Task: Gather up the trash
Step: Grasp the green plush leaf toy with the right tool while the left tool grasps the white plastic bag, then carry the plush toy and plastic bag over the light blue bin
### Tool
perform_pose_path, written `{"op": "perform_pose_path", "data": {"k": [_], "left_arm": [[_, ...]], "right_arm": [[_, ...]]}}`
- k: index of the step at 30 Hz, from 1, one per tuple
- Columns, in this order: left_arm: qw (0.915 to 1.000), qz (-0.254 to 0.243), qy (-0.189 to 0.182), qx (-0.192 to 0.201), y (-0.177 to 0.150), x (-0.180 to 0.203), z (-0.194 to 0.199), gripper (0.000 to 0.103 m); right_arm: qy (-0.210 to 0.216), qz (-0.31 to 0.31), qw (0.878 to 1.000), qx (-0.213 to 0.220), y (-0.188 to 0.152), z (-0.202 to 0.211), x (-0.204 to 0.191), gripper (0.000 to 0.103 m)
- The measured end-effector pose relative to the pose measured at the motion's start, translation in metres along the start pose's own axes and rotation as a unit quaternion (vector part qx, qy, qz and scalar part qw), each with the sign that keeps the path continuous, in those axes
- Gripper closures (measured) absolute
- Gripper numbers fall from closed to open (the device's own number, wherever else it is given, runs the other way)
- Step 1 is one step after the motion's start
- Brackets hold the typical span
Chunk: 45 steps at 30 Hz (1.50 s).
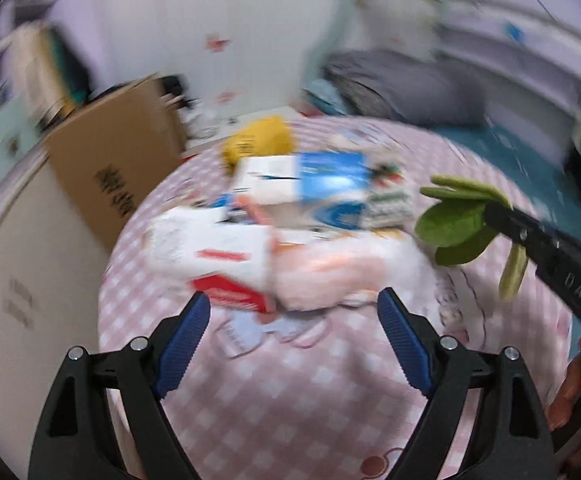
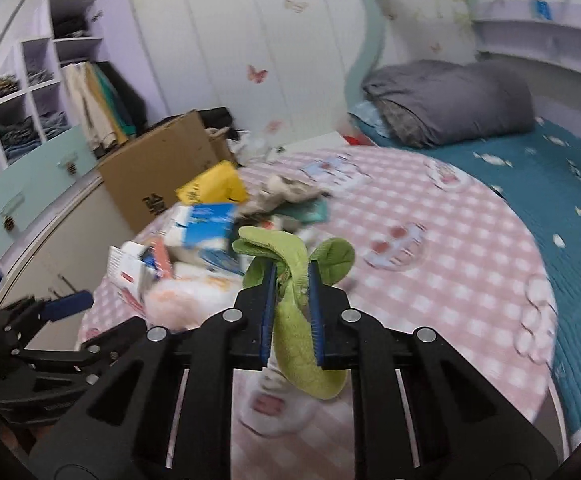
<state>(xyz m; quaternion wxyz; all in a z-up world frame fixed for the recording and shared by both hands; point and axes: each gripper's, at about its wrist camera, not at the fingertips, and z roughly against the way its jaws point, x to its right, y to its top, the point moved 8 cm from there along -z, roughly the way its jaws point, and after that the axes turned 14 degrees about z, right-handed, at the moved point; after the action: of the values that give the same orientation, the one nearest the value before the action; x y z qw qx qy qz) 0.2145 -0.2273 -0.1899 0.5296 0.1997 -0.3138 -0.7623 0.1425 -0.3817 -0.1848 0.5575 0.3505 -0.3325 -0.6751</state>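
A pile of trash (image 1: 274, 216) lies on a round table with a pink checked cloth (image 1: 290, 380): white, red and blue cartons, a yellow bag (image 1: 260, 140) and a soft pink-white bag (image 1: 342, 268). The pile also shows in the right wrist view (image 2: 206, 232). My left gripper (image 1: 292, 312) is open and empty, just in front of the pile. My right gripper (image 2: 292, 276) is shut on a green plush leafy stem (image 2: 298, 320) and holds it above the table. The stem also shows in the left wrist view (image 1: 458, 224), at the right.
A brown cardboard box (image 2: 162, 176) stands behind the table's left edge. A bed with a teal cover (image 2: 550, 184) and a grey pillow (image 2: 450, 100) is at the right. Shelves and hanging clothes (image 2: 98, 100) are at the left.
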Motion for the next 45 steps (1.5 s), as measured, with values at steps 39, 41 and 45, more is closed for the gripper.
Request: {"op": "perform_pose_path", "data": {"k": [39, 41, 45], "left_arm": [[0.9975, -0.052, -0.017, 0.046, 0.007, 0.046, 0.030, 0.080], [0.9981, -0.031, -0.015, 0.051, 0.007, 0.035, 0.040, 0.080], [0.9980, 0.008, -0.004, 0.063, 0.004, 0.004, 0.060, 0.080]], "right_arm": [[0.038, -0.017, 0.999, 0.005, -0.015, 0.045, -0.031, 0.088], [0.044, -0.010, 0.999, 0.009, -0.012, 0.050, -0.042, 0.088], [0.066, 0.007, 0.998, 0.013, -0.005, 0.056, -0.072, 0.088]]}}
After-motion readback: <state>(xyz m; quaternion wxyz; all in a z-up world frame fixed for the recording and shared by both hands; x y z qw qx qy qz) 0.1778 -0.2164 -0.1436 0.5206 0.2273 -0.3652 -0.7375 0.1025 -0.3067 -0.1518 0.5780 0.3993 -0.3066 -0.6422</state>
